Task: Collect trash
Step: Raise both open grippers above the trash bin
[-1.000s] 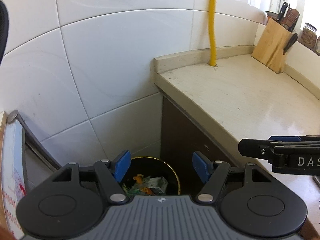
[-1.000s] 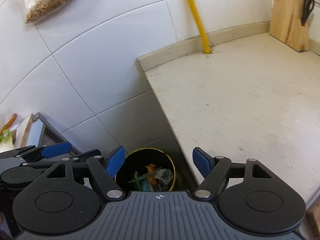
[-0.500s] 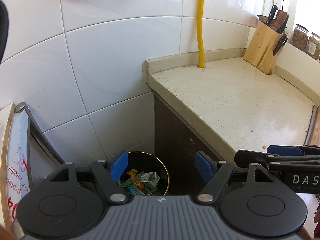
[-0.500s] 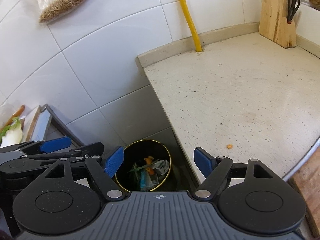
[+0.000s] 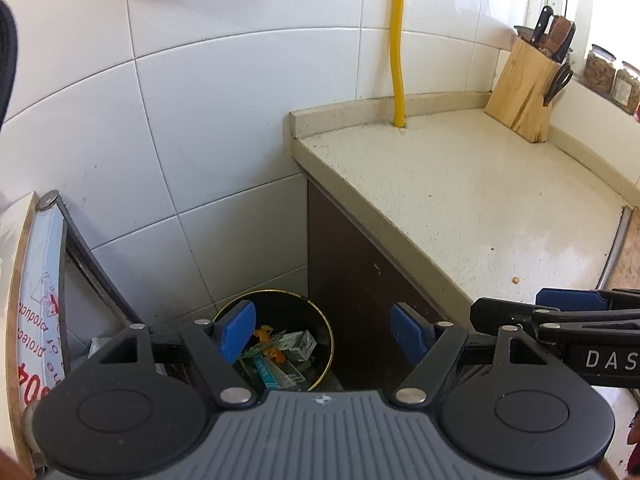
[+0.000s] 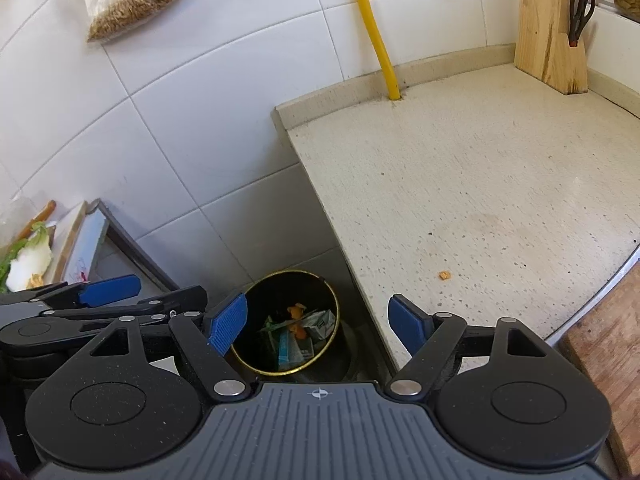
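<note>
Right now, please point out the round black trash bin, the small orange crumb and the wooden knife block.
round black trash bin [image 6: 335,312], right wrist view, gold rim
small orange crumb [image 6: 443,275], right wrist view, centre
wooden knife block [image 5: 520,92], left wrist view, front face

On the side of my right gripper [image 5: 600,358], seen from my left wrist, white letters read "DAS", cut off at the frame edge. The white board [image 5: 38,292] at the left edge carries upside-down red print, partly "04"; the rest I cannot make out.
</note>
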